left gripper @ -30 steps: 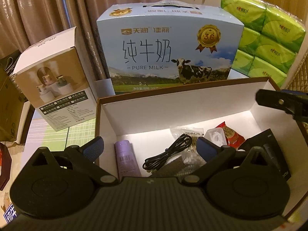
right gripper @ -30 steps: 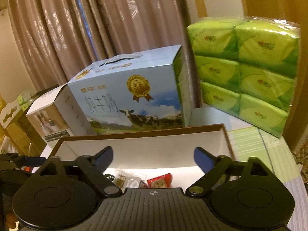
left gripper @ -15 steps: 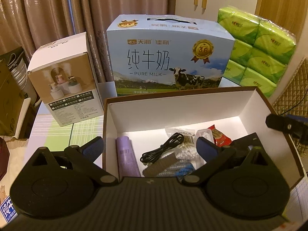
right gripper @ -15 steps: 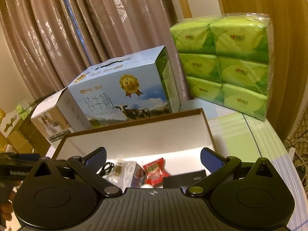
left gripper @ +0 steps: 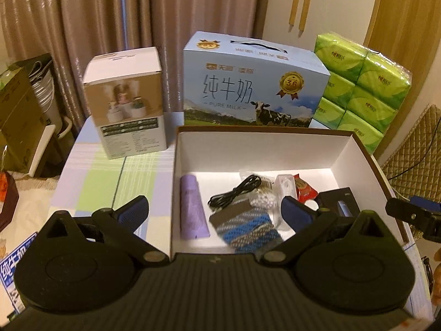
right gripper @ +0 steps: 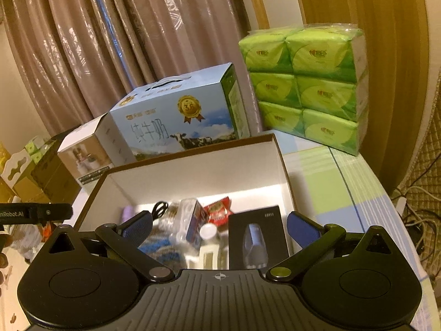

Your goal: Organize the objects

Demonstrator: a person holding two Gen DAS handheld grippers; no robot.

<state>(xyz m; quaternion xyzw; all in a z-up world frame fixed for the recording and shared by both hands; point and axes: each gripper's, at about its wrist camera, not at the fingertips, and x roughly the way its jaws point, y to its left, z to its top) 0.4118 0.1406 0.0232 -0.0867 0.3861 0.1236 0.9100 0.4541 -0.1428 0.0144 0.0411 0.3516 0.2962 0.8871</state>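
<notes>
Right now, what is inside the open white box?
In the white box: a purple tube, a black cable, a striped knit piece, cotton swabs, a red packet, a black carton. Whatever lies beneath them is covered.

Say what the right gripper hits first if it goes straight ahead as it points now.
Probably the clutter in the open box: the right gripper, open and empty, points at the small white bottle beside the black package. Depth is unclear, so it may pass over them to the far wall.

Domestic room: pleated curtains [left gripper: 82, 27], a checked tablecloth [left gripper: 110, 176], and a milk carton [left gripper: 253, 82] and tissue packs [right gripper: 306, 82] along the tabletop's far edge.
</notes>
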